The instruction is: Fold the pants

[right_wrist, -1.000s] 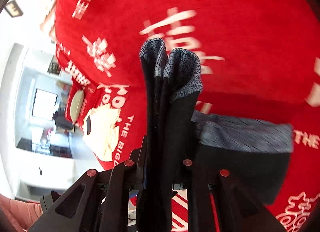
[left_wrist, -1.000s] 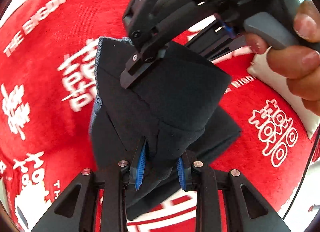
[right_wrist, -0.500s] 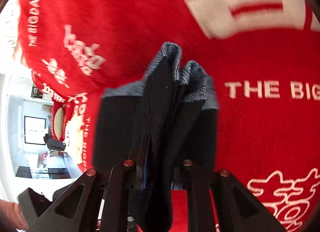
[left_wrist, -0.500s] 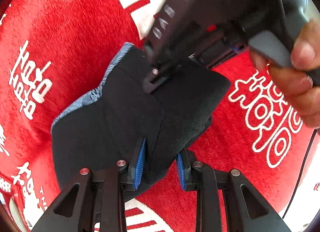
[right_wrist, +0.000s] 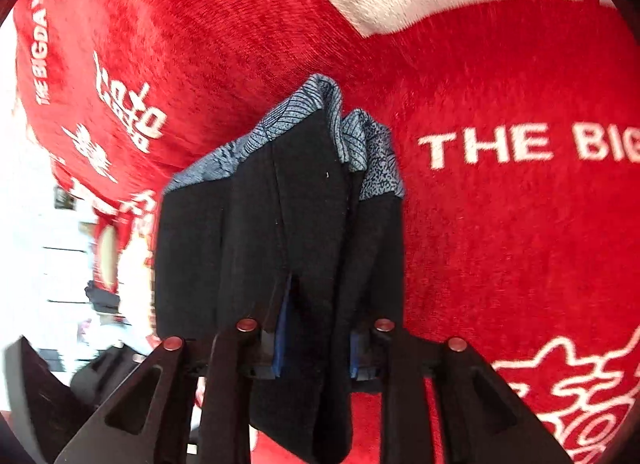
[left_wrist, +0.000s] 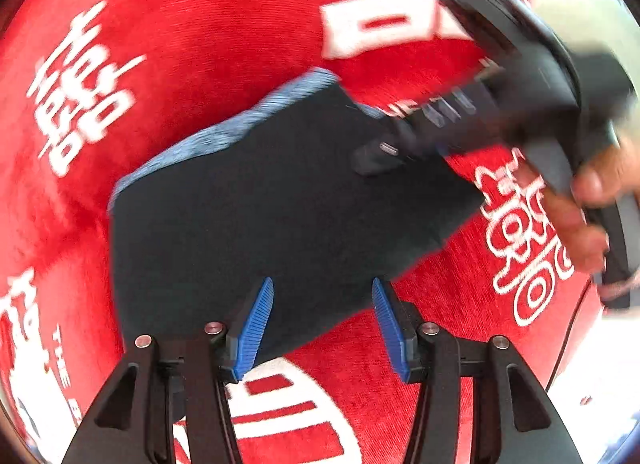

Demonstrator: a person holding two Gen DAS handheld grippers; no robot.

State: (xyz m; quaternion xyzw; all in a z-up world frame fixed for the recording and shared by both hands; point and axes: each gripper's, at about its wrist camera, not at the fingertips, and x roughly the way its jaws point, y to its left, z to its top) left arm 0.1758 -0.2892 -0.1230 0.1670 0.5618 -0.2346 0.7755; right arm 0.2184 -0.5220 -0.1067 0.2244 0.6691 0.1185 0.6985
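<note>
1. Dark pants [left_wrist: 280,199], folded into a compact stack, lie flat on a red blanket [left_wrist: 208,35] printed with white lettering
2. Grey-blue patterned waistband [left_wrist: 224,131] runs along the far-left edge of the stack; near and right edges are plain dark cloth
3. Left gripper [left_wrist: 322,320] jaws opening; the blue pads [left_wrist: 256,320] stand apart with the near edge of the pants between them, not pinched
4. Right gripper [right_wrist: 316,340] jaws opening; a bunched fold of the pants [right_wrist: 312,223] sits between its fingers, pad contact hard to tell
5. In the left view the right gripper [left_wrist: 380,151] is over the far-right corner, hand [left_wrist: 592,203] on its handle
6. Bare blanket on all sides of the stack; blanket edge and a bright room at far left in the right view
</note>
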